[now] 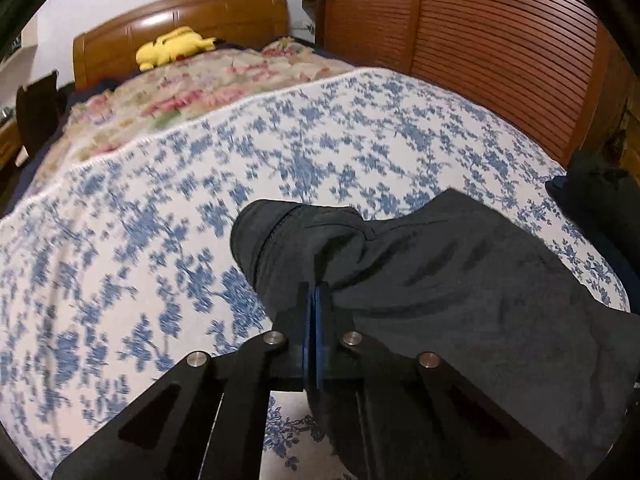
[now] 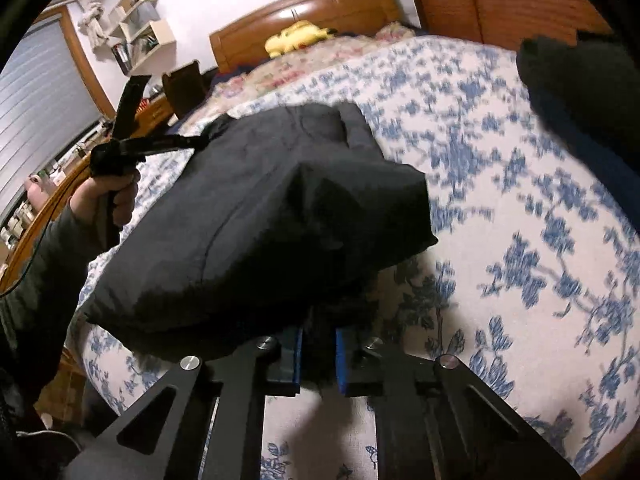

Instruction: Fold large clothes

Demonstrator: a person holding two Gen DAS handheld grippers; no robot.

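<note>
left gripper (image 1: pixel 316 292): my blue pads are pinched pretty much flat together, with a fold of the black garment (image 1: pixel 460 280) caught between them. From the right wrist view you can see this same gripper (image 2: pixel 200 142) off to the left, biting the far edge of the cloth, with my left hand (image 2: pixel 106 196) wrapped round its handle.

right gripper (image 2: pixel 318 354): pads aren't fully together, there's a bunched bit of black cloth filling the gap, so I've got hold of the garment (image 2: pixel 256 216) here too.

garment: dark, thick-ish, held up off the bed (image 1: pixel 160 220) between both grippers. It sags in the middle, and the near corner droops over my right fingers. Can't tell what kind of clothing it is, it's just a black lump from here.

bed: blue flower print cover under everything, a pink floral blanket (image 1: pixel 192 96) further up toward the wooden headboard (image 1: pixel 180 20).

other stuff: yellow plush (image 1: pixel 172 46) lying up by the headboard, brown slatted wardrobe (image 1: pixel 480 40) along the far side of the bed, another dark pile (image 2: pixel 588 92) at the bed's edge to my right.

blur: the print is smeared in both views.
</note>
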